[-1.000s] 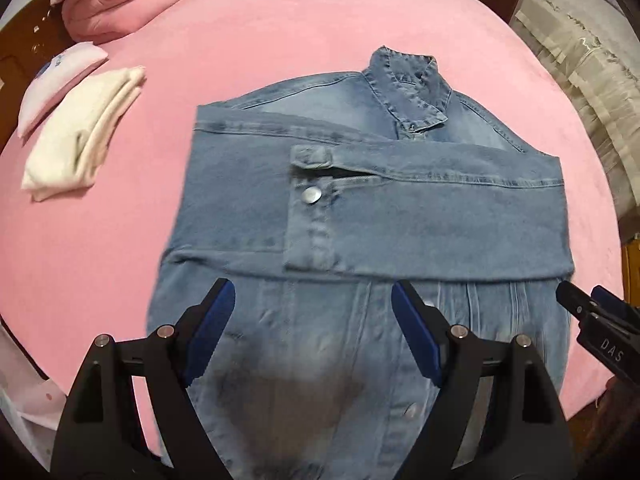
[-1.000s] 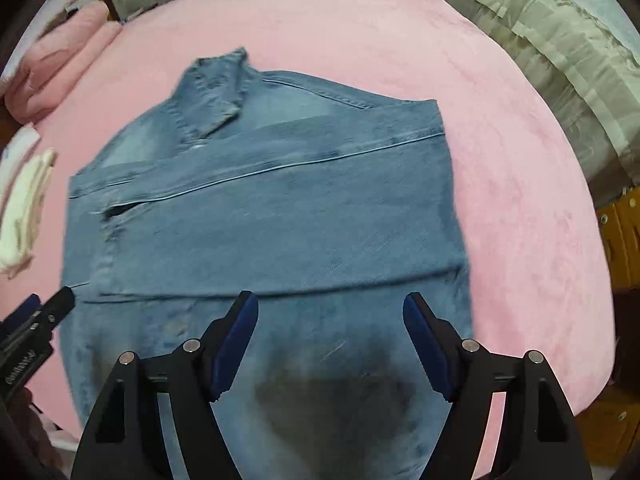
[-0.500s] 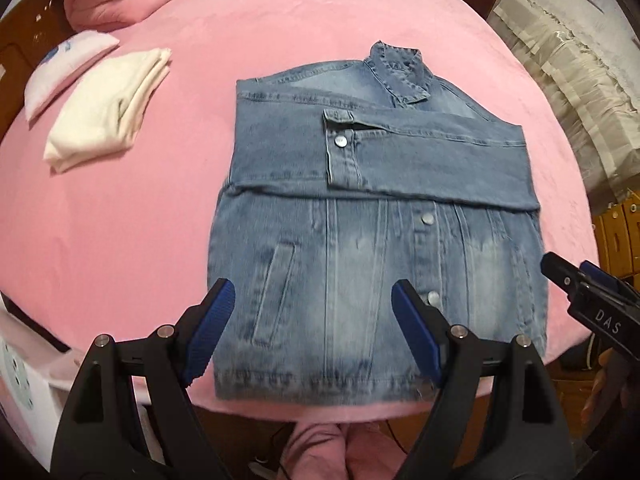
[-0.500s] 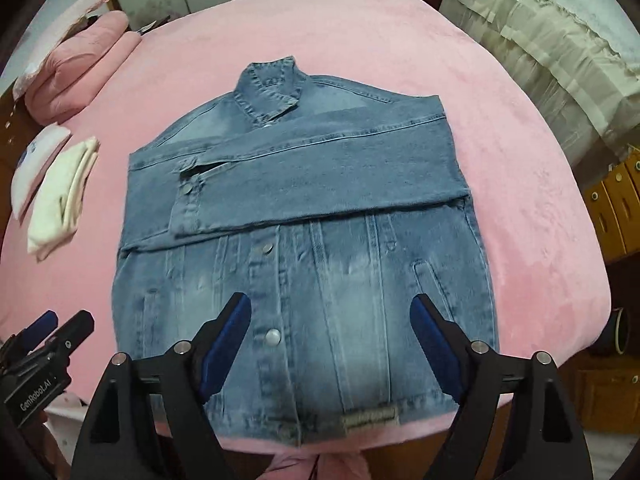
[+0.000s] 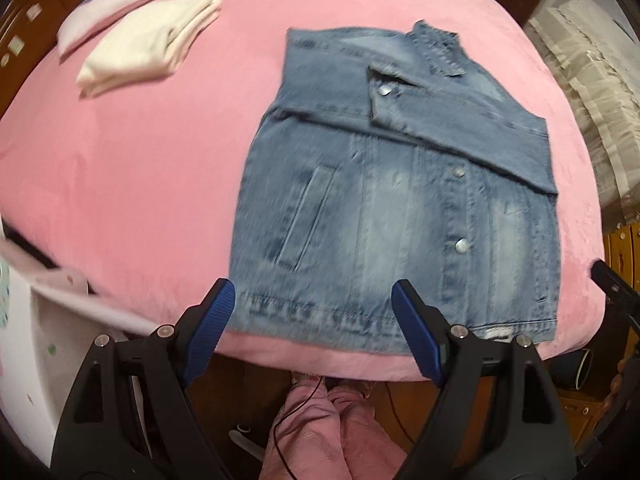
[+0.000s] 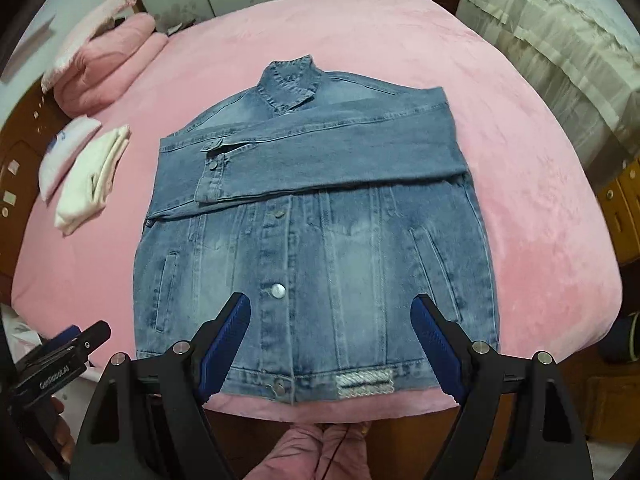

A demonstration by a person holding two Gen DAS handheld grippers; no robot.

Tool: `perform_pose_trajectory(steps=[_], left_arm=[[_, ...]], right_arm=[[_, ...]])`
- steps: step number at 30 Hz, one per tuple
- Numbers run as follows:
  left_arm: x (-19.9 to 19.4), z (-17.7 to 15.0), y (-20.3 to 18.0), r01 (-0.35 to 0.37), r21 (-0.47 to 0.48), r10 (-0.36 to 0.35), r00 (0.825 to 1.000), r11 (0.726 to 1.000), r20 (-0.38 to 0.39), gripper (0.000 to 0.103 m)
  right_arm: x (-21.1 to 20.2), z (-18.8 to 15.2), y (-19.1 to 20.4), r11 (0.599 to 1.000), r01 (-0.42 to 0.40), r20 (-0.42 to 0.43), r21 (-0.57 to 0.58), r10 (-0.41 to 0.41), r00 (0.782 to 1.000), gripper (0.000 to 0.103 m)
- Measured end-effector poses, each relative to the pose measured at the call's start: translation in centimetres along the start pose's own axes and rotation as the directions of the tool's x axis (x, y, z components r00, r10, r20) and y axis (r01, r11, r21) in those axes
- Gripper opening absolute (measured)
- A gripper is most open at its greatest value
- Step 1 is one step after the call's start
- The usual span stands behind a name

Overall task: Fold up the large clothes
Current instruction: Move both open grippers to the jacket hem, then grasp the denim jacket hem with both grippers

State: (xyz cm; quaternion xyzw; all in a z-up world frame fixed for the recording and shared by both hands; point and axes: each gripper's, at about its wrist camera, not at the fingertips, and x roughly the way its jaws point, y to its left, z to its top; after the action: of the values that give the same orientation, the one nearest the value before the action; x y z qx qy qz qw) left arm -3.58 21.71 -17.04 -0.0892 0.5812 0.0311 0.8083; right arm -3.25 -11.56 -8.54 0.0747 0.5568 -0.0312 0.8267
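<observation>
Two blue-padded fingers of the left gripper [image 5: 313,322] stood spread wide and empty in the left wrist view, poised above the near hem of the faded blue denim jacket [image 5: 404,200]. The jacket lay flat on the pink plush bed cover [image 5: 132,168], sleeves folded across its chest. A folded cream garment [image 5: 148,46] lay well apart. In the right wrist view, the right gripper [image 6: 334,340] was likewise spread and empty over the jacket [image 6: 320,208] hem, collar pointing away.
</observation>
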Motion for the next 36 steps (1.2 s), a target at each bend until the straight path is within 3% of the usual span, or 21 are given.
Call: perform_pose_trajectory(steps=[10,14,19,23,28,31,35,36], left_arm=[[4.2,-5.9,6.2,-0.006,-0.227,-0.002,0.999,0.974,-0.035,0.079],[5.9,-6.9,8.4,0.032,-0.314,-0.045,0.998,0.949,-0.036,0.079],[8.5,-7.2,10.8,0.061,-0.453,-0.096,0.994,0.889,-0.055,0.079],[10.7,-6.6,11.6,0.053,-0.446,-0.093,0.993,0.893,-0.070,0.079],[13.4,-6.0,11.1,0.088,-0.385,-0.123,0.990,0.919,-0.067,0.079],[14.7,-5.7,10.5,0.088,-0.367,-0.123,0.990,0.926,-0.073,0.079],[15.4,-5.2,9.9,0.110,-0.357,-0.143,0.988,0.927,-0.067,0.078],[15.5,-5.1,9.6,0.114,-0.350,-0.145,0.987,0.930,-0.065,0.077]], right_arm=[[1.7,-8.4,-11.7,0.974,-0.061,0.053,0.220,0.050,0.997,0.084],[3.2,-11.7,-16.2,0.922,-0.121,0.081,0.369,0.098,0.992,0.084],[5.8,-14.4,-21.1,0.820,-0.113,0.059,0.561,0.097,0.994,0.084],[8.5,-15.9,-24.7,0.722,-0.131,0.086,0.680,0.099,0.991,0.084],[12.3,-16.1,-26.2,0.639,-0.162,0.104,0.752,0.127,0.986,0.081],[13.9,-15.6,-25.7,0.643,-0.149,0.100,0.751,0.113,0.989,0.068],[14.6,-14.9,-24.6,0.657,-0.112,0.084,0.745,0.074,0.994,0.058],[14.7,-14.9,-24.4,0.678,-0.121,0.079,0.725,0.094,0.992,0.053]])
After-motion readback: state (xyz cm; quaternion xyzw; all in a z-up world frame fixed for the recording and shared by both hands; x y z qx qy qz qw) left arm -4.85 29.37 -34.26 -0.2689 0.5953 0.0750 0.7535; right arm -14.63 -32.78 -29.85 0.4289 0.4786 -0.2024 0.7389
